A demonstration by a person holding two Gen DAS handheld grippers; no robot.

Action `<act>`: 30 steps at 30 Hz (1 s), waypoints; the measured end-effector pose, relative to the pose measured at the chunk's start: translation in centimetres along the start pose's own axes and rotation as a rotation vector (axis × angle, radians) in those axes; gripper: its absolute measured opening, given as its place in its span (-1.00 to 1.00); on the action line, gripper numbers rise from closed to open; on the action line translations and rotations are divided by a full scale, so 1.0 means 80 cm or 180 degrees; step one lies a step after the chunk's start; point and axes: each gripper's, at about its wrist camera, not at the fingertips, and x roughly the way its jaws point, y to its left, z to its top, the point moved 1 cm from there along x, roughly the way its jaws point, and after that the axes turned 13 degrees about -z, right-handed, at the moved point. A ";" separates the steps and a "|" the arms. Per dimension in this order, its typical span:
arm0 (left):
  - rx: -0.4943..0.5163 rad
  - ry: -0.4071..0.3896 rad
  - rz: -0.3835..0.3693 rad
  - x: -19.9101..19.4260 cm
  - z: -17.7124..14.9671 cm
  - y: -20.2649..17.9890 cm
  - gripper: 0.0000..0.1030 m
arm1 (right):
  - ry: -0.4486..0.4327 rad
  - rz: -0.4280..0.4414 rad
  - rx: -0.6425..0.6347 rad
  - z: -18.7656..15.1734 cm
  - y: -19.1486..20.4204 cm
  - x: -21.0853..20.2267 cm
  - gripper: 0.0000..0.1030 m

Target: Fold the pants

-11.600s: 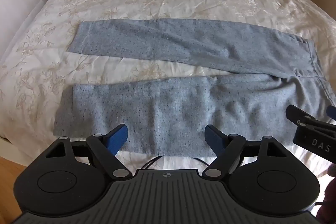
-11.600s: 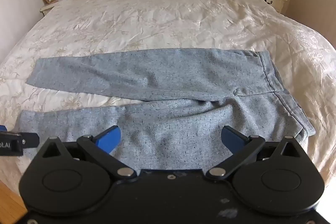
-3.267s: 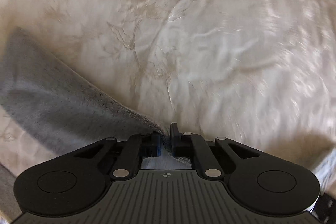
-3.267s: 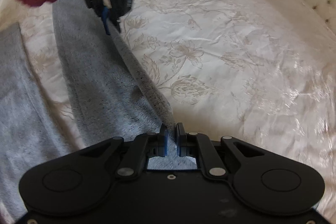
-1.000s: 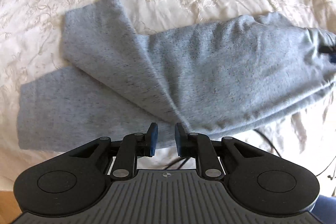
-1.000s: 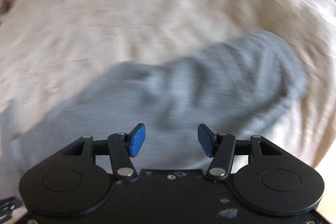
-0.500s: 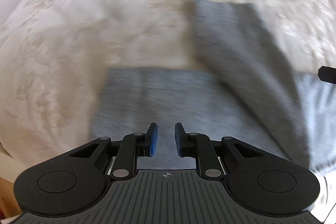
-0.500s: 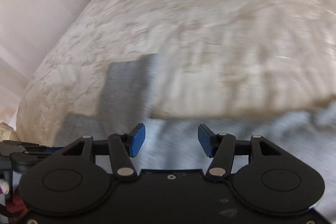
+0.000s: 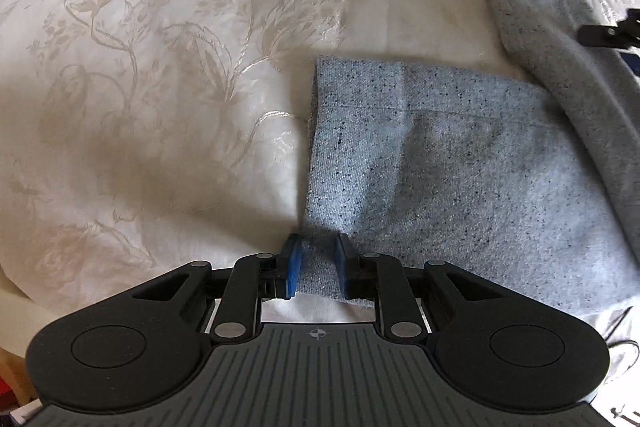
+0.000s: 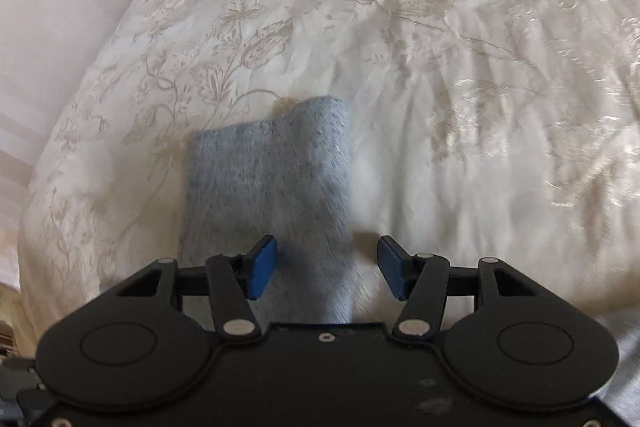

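Since half second ago, left gripper (image 9: 316, 269) dropped to near cuff corner of pants (image 9: 460, 179); right gripper (image 10: 326, 267) moved over other leg end. Left fingers part closed, cuff fabric bunched between blue pads (image 9: 291, 267); firm pinch cannot tell. Right gripper released, jaws wide, hovering over leg edge, holding nothing. Pants lie on cream floral bedspread (image 9: 160, 67), one leg angled across other at right. Right view motion-blurred.

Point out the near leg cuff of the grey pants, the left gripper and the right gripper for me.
Hemmed cuff of the grey speckled pants (image 9: 356, 83), left wrist view, on the hem band.
Left gripper (image 9: 317, 267), left wrist view, between its fingertips.
Right gripper (image 10: 327, 269), right wrist view, between its fingertips.
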 end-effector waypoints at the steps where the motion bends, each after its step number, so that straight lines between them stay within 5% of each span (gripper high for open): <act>1: 0.0003 -0.0008 -0.0020 -0.003 0.001 0.001 -0.62 | -0.0015 0.0026 0.0020 0.004 0.002 -0.002 -0.74; 2: 0.0005 -0.0026 -0.0047 -0.009 0.000 0.003 -0.62 | -0.0063 0.0043 0.0027 0.008 0.007 -0.008 -0.90; 7: -0.0062 -0.0200 -0.0231 -0.045 0.004 0.022 -0.62 | -0.0733 0.0117 -0.0485 0.016 0.072 -0.113 -0.88; 11: -0.0228 -0.0360 -0.0281 -0.072 0.002 0.051 -0.62 | -0.0998 0.0214 -0.1220 -0.028 0.145 -0.166 -0.81; 20: -0.0495 -0.0542 -0.0196 -0.115 -0.020 0.095 -0.63 | -0.0368 0.0087 -0.2648 -0.213 0.263 -0.070 -0.75; 22: -0.0470 -0.0565 -0.0205 -0.121 -0.023 0.100 -0.63 | -0.0356 0.0099 -0.2693 -0.229 0.269 -0.065 -0.44; 24: -0.0433 -0.0589 -0.0238 -0.124 -0.023 0.099 -0.63 | -0.0306 0.0190 -0.2599 -0.228 0.267 -0.070 -0.34; 30: -0.0194 -0.0632 -0.0413 -0.108 -0.003 0.058 -0.63 | -0.0316 0.0167 -0.1874 -0.214 0.214 -0.117 -0.38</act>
